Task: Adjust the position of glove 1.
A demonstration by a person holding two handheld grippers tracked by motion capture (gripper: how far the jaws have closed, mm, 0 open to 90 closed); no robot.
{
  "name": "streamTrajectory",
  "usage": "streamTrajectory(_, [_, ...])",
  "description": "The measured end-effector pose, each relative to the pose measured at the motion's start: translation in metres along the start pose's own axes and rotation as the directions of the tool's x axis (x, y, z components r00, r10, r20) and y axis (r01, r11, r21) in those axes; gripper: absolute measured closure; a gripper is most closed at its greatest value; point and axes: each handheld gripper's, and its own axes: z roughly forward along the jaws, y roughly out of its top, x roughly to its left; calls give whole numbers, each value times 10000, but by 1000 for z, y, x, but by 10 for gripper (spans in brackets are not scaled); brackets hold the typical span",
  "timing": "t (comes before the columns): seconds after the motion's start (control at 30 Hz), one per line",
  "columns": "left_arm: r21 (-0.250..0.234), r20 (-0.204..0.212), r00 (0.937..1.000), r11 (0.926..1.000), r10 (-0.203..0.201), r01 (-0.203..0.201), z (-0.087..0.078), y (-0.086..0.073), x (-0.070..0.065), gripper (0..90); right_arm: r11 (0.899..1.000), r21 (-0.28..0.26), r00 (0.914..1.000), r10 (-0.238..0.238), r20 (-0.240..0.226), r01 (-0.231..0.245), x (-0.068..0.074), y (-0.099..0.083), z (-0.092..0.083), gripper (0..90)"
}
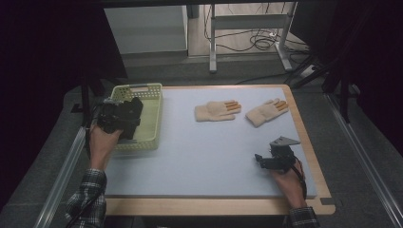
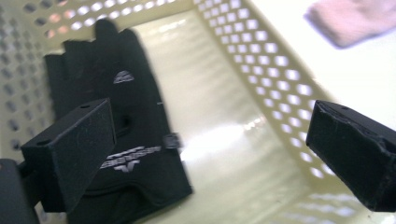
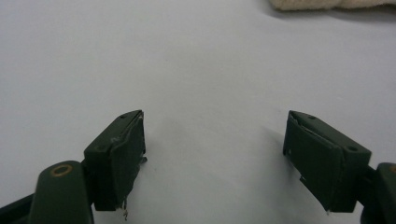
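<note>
On the desk (image 1: 209,156), the pale yellow basket (image 1: 151,116) holds a black fingerless glove (image 2: 116,121) lying flat on its floor. The left gripper (image 2: 210,149) hovers above it, jaws spread, nothing between them. The right gripper (image 3: 215,158) rests gaping low over bare desk, near two cream gloves (image 1: 217,111).

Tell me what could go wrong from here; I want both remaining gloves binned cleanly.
The left hand-held gripper hangs open inside the basket, above the black glove; pulling out carelessly, a jaw might snag the glove or the perforated wall.
The two beige gloves lie close together, so a wide-open right hand-held gripper might nudge one while picking up the other.
</note>
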Motion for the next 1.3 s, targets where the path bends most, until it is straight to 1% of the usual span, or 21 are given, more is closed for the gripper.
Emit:
streamTrajectory(0.1, [-262, 447, 9986, 9993, 286, -275, -7, -3, -14, 21, 10000, -10, 10000, -20, 5, 20, 0, 0, 0, 206])
streamTrajectory(0.2, [-514, 912, 9943, 9974, 544, -498, -11, -8, -29, 21, 10000, -6, 10000, -16, 6, 16, 0, 0, 0, 205])
streamTrajectory(0.33, [-855, 1585, 9830, 9932, 923, -794, -17, -15, -51, 22, 10000, -4, 10000, -36, 21, 36, 0, 0, 0, 205])
streamTrajectory(0.4, [-944, 1767, 9765, 9896, 1238, -1083, -18, -18, -62, 22, 10000, -5, 10000, -20, 15, 20, 0, 0, 0, 204])
streamTrajectory(0.43, [-1005, 1824, 9743, 9882, 1324, -1154, -20, -20, -69, 22, 10000, -1, 10000, -29, 21, 29, 0, 0, 0, 204])
streamTrajectory(0.5, [-1147, 2072, 9657, 9842, 1567, -1351, -21, -24, -80, 23, 10000, -7, 10000, -48, 33, 48, 0, 0, 0, 204])
streamTrajectory(0.57, [-1273, 2216, 9579, 9793, 1828, -1575, -21, -29, -94, 24, 10000, -7, 10000, -45, 31, 45, 0, 0, 0, 204])
streamTrajectory(0.6, [-1331, 2379, 9505, 9761, 2000, -1720, -20, -33, -103, 24, 10000, -7, 10000, -47, 32, 47, 0, 0, 0, 204])
streamTrajectory(0.63, [-1331, 2379, 9505, 9761, 2000, -1720, -20, -33, -103, 25, 10000, -7, 10000, -47, 32, 47, 0, 0, 0, 204])
streamTrajectory(0.67, [-1357, 2458, 9471, 9748, 2063, -1771, -20, -35, -107, 25, 10000, -7, 10000, -44, 33, 44, 0, 0, 0, 204])
streamTrajectory(0.73, [-1444, 2681, 9362, 9703, 2271, -1940, -18, -41, -120, 25, 10000, -9, 10000, -46, 33, 46, 0, 0, 0, 204])
streamTrajectory(0.77, [-1465, 2751, 9319, 9683, 2365, -2025, -17, -44, -124, 27, 10000, -5, 10000, -38, 31, 38, 0, 0, 0, 204])
streamTrajectory(0.8, [-1495, 2814, 9267, 9653, 2491, -2141, -16, -47, -130, 28, 10000, -7, 10000, -23, 21, 23, 0, 0, 0, 204])
streamTrajectory(0.83, [-1521, 2844, 9230, 9628, 2590, -2233, -14, -50, -136, 28, 10000, -4, 10000, -31, 24, 31, 0, 0, 0, 204])
streamTrajectory(0.87, [-1519, 2903, 9175, 9597, 2718, -2363, -12, -54, -141, 28, 10000, -5, 10000, -35, 25, 35, 0, 0, 0, 204])
streamTrajectory(0.97, [-1459, 2897, 9076, 9512, 3038, -2718, -2, -65, -156, 27, 10000, -6, 10000, -17, 17, 17, 0, 0, 0, 204])
streamTrajectory(1.0, [-1371, 2875, 9058, 9494, 3113, -2827, 2, -69, -159, 26, 10000, -7, 10000, -20, 18, 20, 0, 0, 0, 204])
streamTrajectory(1.03, [-1297, 2856, 9055, 9488, 3139, -2880, 6, -72, -161, 26, 10000, -6, 10000, -19, 15, 19, 0, 0, 0, 204])
streamTrajectory(1.13, [-1041, 2939, 9060, 9524, 3047, -2865, 19, -81, -164, 23, 10000, -6, 10000, -14, 10, 14, 0, 0, 0, 204])
streamTrajectory(1.27, [-680, 2713, 9177, 9568, 2904, -2827, 34, -93, -162, 21, 10000, 2, 10000, 3, 5, -3, 0, 0, 0, 204])
streamTrajectory(1.3, [-521, 2599, 9203, 9559, 2925, -2891, 38, -95, -162, 21, 10000, 7, 10000, 2, 2, -2, 0, 0, 0, 204])
